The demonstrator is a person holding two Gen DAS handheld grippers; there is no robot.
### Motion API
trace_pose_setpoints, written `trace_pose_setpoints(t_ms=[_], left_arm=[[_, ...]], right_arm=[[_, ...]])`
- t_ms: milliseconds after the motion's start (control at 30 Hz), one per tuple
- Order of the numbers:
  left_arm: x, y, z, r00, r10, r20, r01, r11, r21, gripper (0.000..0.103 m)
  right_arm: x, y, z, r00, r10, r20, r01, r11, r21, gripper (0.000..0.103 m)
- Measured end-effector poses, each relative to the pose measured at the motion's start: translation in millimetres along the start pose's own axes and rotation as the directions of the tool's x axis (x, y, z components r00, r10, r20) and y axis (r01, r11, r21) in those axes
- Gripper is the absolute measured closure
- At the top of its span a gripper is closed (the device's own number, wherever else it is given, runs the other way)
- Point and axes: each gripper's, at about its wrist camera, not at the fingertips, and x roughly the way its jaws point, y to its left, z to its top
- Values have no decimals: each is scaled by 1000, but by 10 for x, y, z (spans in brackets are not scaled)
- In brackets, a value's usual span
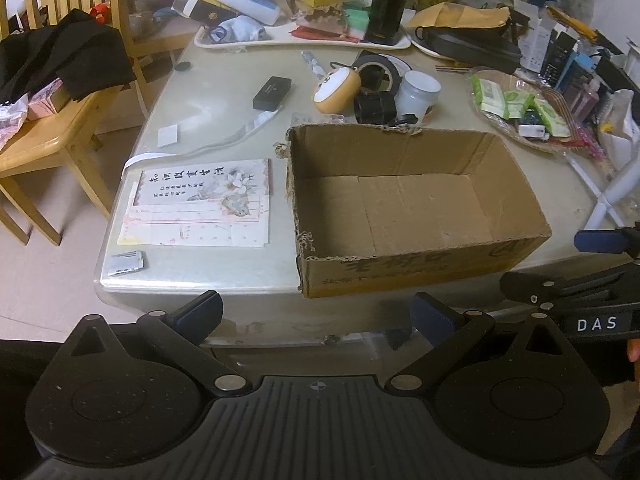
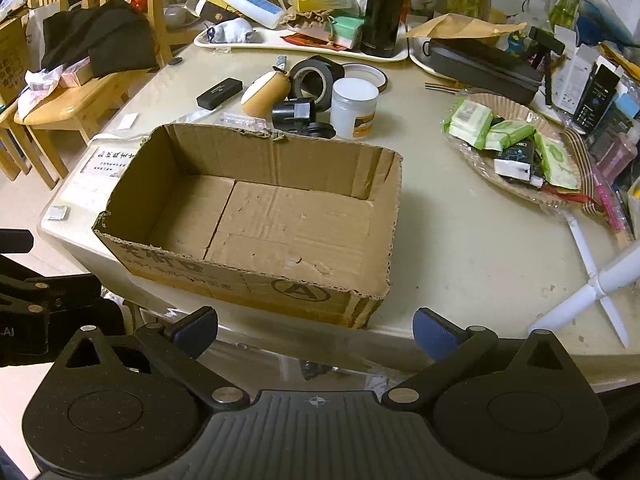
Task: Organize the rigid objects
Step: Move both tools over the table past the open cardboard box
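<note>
Both grippers, left [image 1: 316, 316] and right [image 2: 316, 330], are being held released and empty before the table edge. The box [image 2: 280, 216] is standing empty; the jar [image 2: 354, 108] and tape [image 2: 316, 80] are lying just behind it. Approach over the far wall is advised.

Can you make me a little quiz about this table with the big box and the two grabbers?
1. True or false: the cardboard box has things inside it.
2. Which stands closest to the white jar? A) black tape roll B) basket of green packets C) wooden chair
3. Fill in: both the left gripper and the right gripper are ____.

Key: 1 false, it is empty; 2 A; 3 open.
</note>
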Motion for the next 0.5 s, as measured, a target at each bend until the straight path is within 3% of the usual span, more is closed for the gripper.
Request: trace_pose_setpoints(t_ms=[500], left_arm=[[51,-51,42,999,33,-15,-33,999,2,1]], right_arm=[[47,-61,14,1000,0,-25,1,1000,14,0]])
